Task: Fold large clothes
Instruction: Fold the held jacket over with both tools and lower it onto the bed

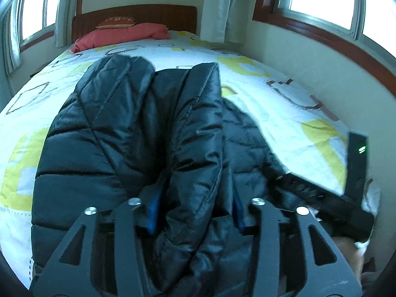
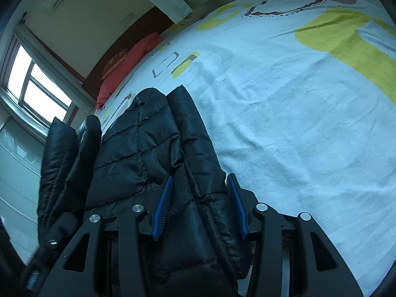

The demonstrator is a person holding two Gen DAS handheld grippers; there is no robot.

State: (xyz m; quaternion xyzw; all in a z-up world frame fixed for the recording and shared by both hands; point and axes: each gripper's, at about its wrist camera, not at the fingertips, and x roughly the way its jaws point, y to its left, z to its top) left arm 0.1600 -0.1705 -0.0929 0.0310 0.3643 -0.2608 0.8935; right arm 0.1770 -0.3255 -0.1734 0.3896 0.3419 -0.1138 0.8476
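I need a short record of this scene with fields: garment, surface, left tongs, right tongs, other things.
garment: black quilted jacket, partly folded on the bed
surface: bed sheet, white with yellow shapes
left tongs: jacket fabric between the blue pads
right tongs: a jacket fold between the blue pads
other things: red pillow, wooden headboard

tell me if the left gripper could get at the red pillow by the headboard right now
Probably not. The left gripper has its jaws closed on a thick fold of the black puffer jacket, and the red pillow lies at the bed's far end beyond the jacket.
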